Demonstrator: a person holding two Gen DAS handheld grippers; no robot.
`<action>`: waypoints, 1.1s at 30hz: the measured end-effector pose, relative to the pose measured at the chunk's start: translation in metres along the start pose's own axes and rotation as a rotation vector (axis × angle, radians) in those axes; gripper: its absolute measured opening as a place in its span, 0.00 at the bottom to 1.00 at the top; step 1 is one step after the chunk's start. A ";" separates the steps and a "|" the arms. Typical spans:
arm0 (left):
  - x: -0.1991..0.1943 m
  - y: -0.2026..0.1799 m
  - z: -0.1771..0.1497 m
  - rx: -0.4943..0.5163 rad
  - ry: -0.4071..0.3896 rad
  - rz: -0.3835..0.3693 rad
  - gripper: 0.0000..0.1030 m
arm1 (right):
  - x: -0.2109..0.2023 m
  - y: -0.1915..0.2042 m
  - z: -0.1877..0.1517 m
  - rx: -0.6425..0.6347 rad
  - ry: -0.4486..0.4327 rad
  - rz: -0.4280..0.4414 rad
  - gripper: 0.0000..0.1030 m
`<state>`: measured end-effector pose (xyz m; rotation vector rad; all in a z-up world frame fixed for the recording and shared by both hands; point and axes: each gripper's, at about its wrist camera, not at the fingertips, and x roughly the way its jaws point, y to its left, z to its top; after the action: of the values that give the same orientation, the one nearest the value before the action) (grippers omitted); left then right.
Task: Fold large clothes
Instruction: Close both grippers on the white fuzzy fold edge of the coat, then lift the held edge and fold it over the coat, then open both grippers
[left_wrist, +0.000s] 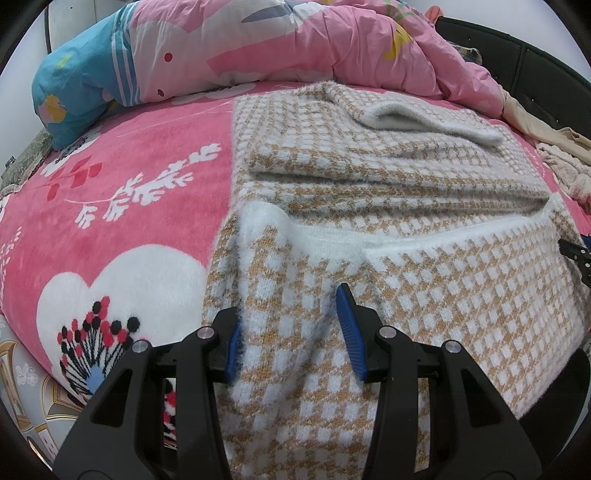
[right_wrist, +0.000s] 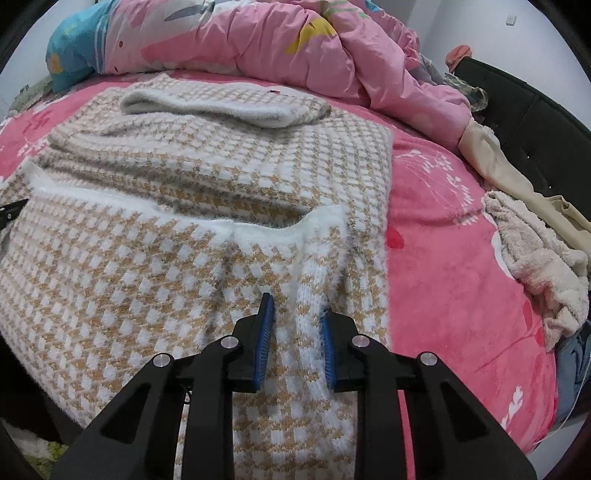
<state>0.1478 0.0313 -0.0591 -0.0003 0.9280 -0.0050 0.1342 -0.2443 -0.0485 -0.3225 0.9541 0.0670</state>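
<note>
Both grippers, left (left_wrist: 291, 332) and right (right_wrist: 293, 339), pinch the fuzzy tan-and-white checked knit sweater's (left_wrist: 443, 295) near edge; slippery, thick pile risks uneven release mid-fold.

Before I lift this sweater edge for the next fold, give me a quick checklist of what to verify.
1. Left gripper has sweater between its pads: ok.
2. Left pads pressing the knit: cannot tell.
3. Right gripper has the knit between its pads: ok.
4. Right pads clamped: cannot tell.
5. Far half of sweater lying folded on the blanket: ok.
6. Quilt clear of the sweater: ok.
</note>
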 end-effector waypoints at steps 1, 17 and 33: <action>0.000 0.000 0.000 0.002 -0.001 0.002 0.42 | 0.000 0.001 0.000 -0.002 0.000 -0.003 0.23; -0.023 -0.005 -0.001 0.067 -0.105 0.041 0.11 | -0.037 -0.001 -0.005 0.037 -0.097 -0.065 0.08; -0.137 0.004 0.046 0.103 -0.425 -0.054 0.06 | -0.129 -0.031 0.016 0.151 -0.363 -0.070 0.08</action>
<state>0.1025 0.0363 0.0785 0.0667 0.5019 -0.0994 0.0776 -0.2584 0.0722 -0.1945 0.5839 -0.0111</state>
